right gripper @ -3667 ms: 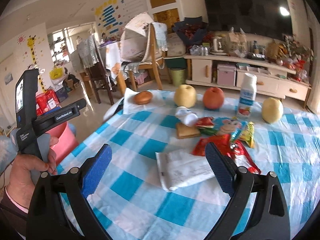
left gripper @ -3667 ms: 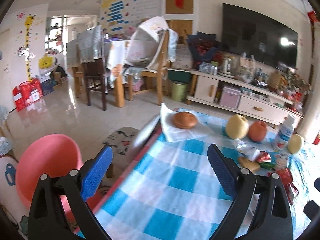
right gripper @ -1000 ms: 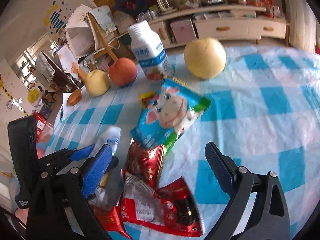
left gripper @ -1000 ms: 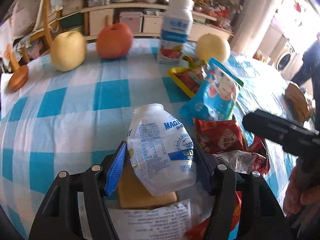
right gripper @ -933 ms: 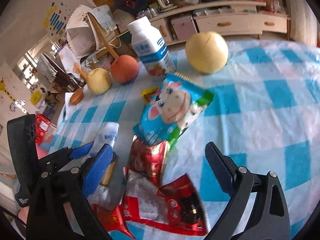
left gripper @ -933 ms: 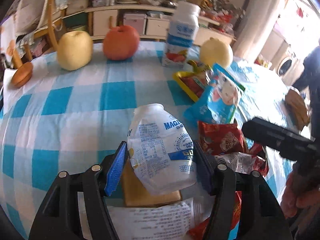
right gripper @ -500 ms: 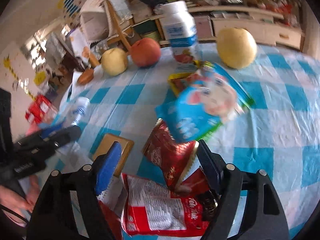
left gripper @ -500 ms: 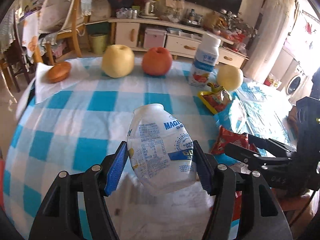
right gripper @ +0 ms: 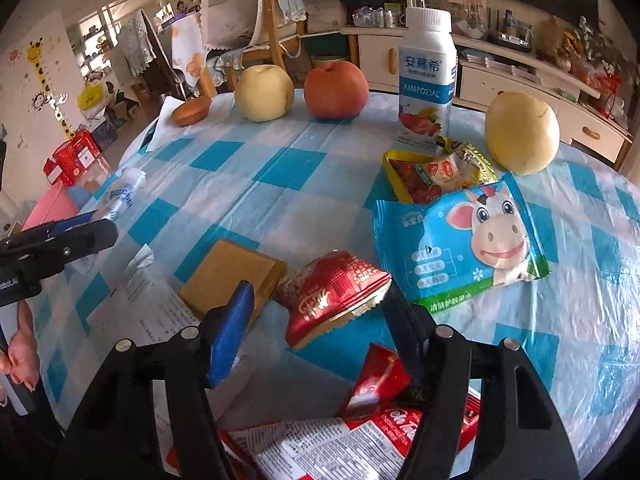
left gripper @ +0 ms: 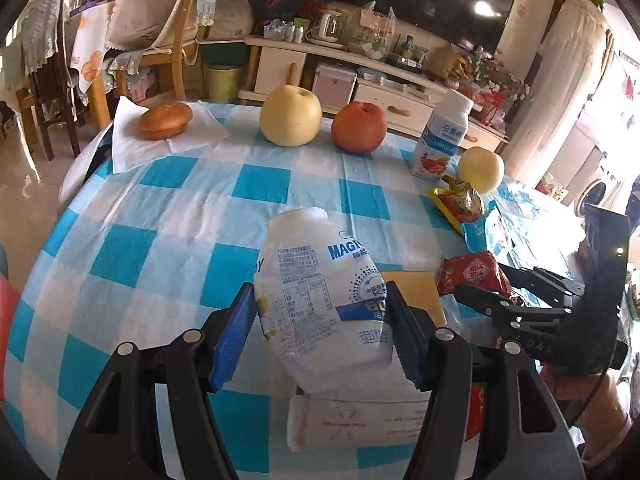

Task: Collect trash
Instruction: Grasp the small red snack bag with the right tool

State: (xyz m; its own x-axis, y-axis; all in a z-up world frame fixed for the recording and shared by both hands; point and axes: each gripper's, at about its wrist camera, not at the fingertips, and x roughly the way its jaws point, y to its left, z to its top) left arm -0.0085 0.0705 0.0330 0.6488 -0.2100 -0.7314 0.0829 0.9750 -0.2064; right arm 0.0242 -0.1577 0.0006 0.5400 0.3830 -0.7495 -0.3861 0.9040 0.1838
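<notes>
— Bigger piece first: crushed white bottle?

— Clamped across its belly in the left hand-held gripper, jaws about half open around it, raised off the checked worktop just left of the tan card. Probably empty and light, thin-walled, already dented; slick label, so best gripped at the widest part. Long axis along the fingers, neck pointing away.

— And the smaller one?

— Red wrapper, puffed and crumpled, lying just right of the tan card. Between the jaws of the right hand-held gripper, which have just been closing; far pad at its edge, near pad not yet touching. Likely featherweight, crinkly, slippery foil. Best pinched across the middle bulge. Long axis slanted across the jaws.
</notes>
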